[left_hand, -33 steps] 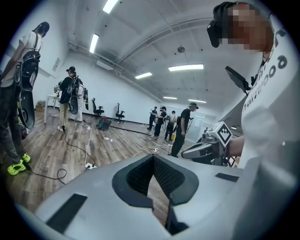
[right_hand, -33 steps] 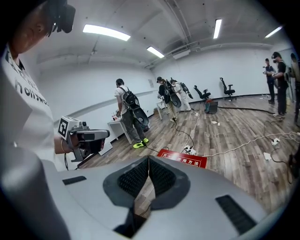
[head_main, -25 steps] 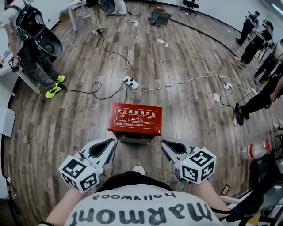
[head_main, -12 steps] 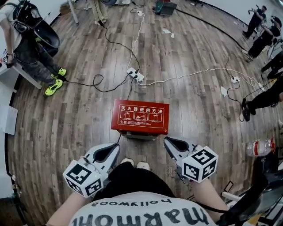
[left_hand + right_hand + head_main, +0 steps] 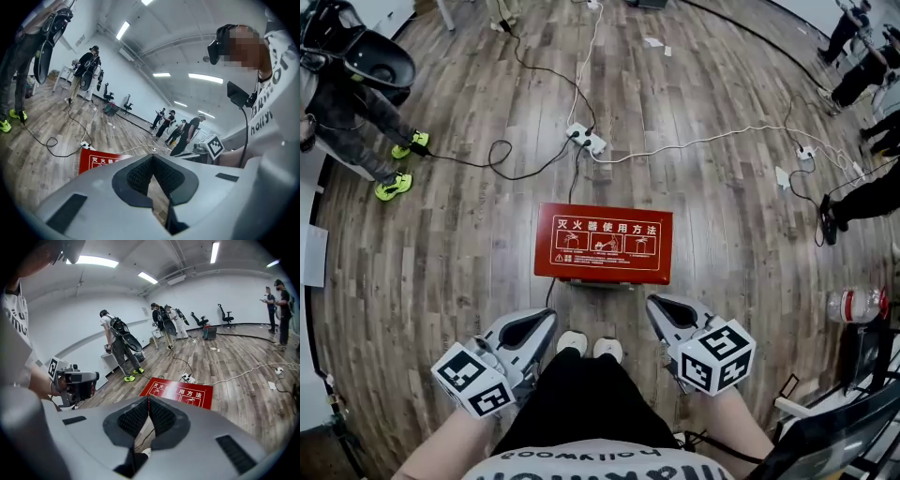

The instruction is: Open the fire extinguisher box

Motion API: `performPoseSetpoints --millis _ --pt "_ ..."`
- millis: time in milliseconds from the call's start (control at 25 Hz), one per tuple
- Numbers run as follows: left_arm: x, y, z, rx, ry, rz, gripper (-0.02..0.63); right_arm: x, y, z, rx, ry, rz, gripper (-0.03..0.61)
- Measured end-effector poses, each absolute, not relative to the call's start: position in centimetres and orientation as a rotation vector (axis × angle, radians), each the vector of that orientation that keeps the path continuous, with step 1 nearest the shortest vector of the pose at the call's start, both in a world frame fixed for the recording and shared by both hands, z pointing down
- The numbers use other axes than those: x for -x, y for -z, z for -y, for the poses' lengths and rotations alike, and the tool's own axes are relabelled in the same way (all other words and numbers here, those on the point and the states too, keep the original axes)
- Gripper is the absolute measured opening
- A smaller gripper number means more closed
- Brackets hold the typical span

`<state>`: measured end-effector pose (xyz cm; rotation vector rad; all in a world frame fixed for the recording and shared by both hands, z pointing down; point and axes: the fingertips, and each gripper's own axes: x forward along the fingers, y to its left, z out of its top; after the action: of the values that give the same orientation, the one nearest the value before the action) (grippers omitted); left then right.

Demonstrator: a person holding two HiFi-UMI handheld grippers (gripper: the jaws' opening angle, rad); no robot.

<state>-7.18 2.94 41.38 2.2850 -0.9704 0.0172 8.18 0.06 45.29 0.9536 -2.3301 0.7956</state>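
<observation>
The fire extinguisher box (image 5: 603, 244) is lying flat on the wooden floor (image 5: 469, 253), its red lid facing up with white Chinese print and three small pictograms, and the lid is sitting closed. It is resting just ahead of the person's white shoes (image 5: 572, 342).

The left gripper (image 5: 546, 317) is hovering near the box's near-left corner, apart from it. Its jaws are pressing together at the tips with nothing between them. The right gripper (image 5: 654, 305) is hanging near the near-right corner, also clear of the box. Its jaws are likewise clenched on nothing, pad against pad.

Beyond the box, a white power strip (image 5: 584, 139) is lying on the floor, with a white cable (image 5: 712, 141) trailing off to the right and a black cable (image 5: 502, 164) looping to the left. A plastic water bottle (image 5: 853, 305) is lying on its side well to the right. A person in neon yellow shoes (image 5: 391, 187) is standing at the far left, and other people are standing at the upper right edge.
</observation>
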Motion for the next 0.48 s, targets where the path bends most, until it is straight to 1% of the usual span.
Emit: performPoseSetpoints --millis 280,480 --pt "5.9 -50.1 -1.5 -2.243 -0.074 0.893 0.006 -6.8 -52.9 0.8 -0.985 -0.885 2.311 0.011" --pt "5.0 -54.4 -0.8 -2.233 -0.084 0.849 0.006 -5.7 -57.0 0.7 -0.987 -0.991 2.371 0.011"
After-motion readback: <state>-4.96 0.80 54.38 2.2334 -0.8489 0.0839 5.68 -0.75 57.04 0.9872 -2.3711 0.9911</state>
